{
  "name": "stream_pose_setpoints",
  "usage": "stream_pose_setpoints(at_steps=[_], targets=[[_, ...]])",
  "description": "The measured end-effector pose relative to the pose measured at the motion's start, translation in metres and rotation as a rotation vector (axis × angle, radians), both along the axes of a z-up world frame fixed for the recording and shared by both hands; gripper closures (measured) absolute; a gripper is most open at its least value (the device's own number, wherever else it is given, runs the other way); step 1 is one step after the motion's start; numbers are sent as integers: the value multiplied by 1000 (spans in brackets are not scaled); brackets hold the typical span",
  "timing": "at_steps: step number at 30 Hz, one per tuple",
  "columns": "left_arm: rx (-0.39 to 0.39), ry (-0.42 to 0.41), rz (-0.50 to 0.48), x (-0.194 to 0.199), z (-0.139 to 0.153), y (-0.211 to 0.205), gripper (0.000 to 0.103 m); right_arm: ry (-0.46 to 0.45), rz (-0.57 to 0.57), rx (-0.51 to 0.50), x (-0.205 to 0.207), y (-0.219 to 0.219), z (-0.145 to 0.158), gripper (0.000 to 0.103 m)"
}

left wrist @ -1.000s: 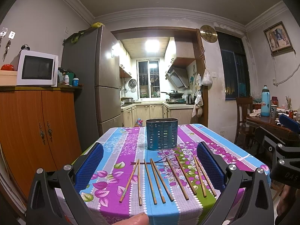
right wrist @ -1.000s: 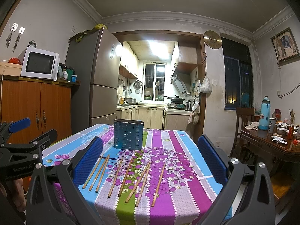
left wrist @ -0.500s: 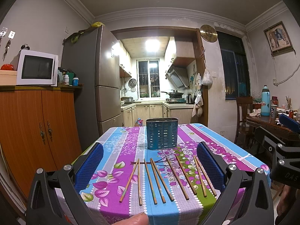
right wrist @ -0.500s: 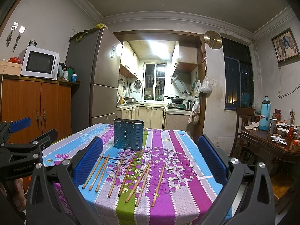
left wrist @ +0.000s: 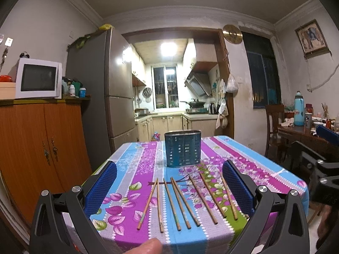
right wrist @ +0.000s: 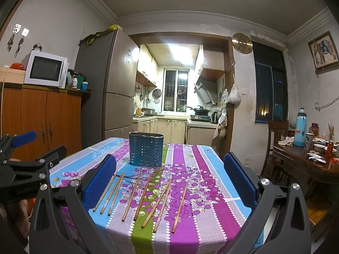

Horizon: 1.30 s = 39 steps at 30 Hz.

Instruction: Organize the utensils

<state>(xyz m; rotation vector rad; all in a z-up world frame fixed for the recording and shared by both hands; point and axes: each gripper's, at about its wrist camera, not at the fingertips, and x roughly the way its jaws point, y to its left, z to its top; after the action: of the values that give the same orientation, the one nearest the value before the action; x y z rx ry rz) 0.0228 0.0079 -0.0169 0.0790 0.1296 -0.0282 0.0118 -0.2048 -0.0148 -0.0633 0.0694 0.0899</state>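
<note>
we held both grippers, left [left wrist: 169,188] and right [right wrist: 169,177], wide apart and empty, facing the chopsticks [left wrist: 186,201] laid before the holder [left wrist: 182,148], ready to pick.

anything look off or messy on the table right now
Only the chopsticks: they lie loose, fanned out on the tablecloth, a few crossing, rather than standing in the blue holder behind them. The holder stands upright; nothing looks spilled or broken.

Honestly nothing readable here. The wall clock [right wrist: 242,43] has marks too small to make out, and the thermos [right wrist: 301,127] label far right is just a blur.
</note>
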Motion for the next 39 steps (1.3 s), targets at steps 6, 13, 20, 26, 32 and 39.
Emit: stream_pose_setpoints(at_steps=[6, 13, 20, 26, 32, 39], targets=[[-47, 52, 65, 32, -8, 55, 4, 93, 75, -7, 22, 7, -34, 11], [-52, 130, 119, 55, -30, 99, 4, 241, 157, -9, 39, 14, -79, 60], [-46, 201, 130, 71, -71, 113, 4, 374, 213, -4, 59, 38, -124, 83], [-27, 226, 74, 80, -89, 113, 4, 413, 162, -14, 85, 50, -148, 87], [-24, 249, 18, 90, -106, 108, 13, 401, 92, -28, 95, 55, -157, 90], [-4, 292, -60, 96, -127, 96, 35, 403, 66, -10, 102, 57, -156, 90]])
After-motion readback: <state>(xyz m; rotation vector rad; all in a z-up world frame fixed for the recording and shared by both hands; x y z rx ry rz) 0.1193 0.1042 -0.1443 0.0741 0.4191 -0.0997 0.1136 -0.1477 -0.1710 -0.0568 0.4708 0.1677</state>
